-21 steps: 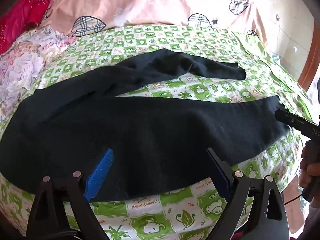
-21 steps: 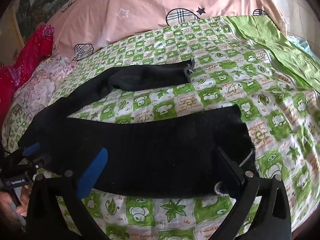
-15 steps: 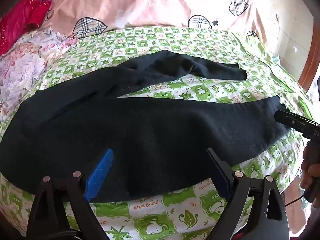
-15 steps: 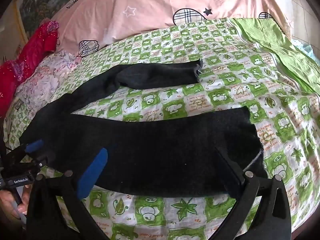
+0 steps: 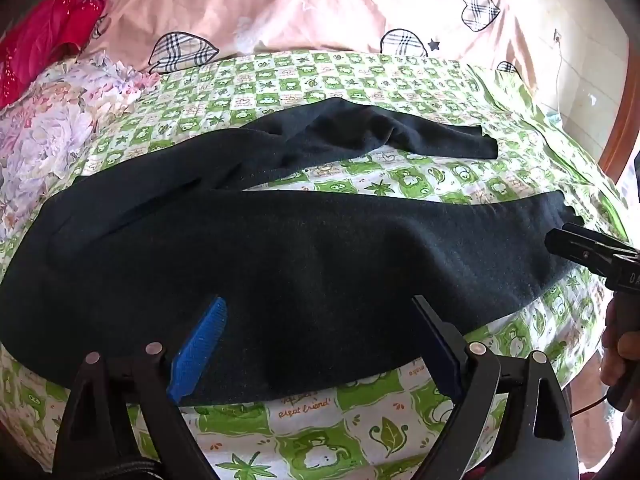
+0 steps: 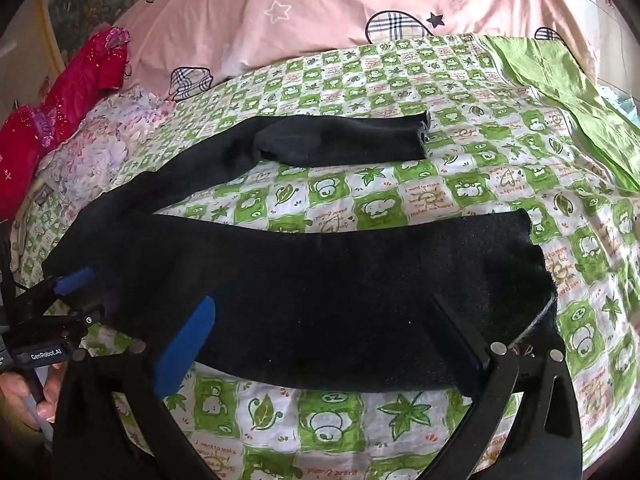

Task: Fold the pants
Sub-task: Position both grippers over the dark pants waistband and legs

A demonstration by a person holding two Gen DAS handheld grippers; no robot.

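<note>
Both tongs, left [image 5: 320, 340] and right [image 6: 324, 340], spread wide, empty, nearer the black pants [image 5: 280, 264] than before.

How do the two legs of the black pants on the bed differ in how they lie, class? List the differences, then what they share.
The near leg lies flat and fairly straight by the bed's front edge; the far leg angles away, leaving green checked sheet between them. The near leg looks smooth; the far leg is creased and bunched midway. The near leg's cuff is spread flat; the far leg's cuff looks rolled. Both are black and meet at the waist.
</note>
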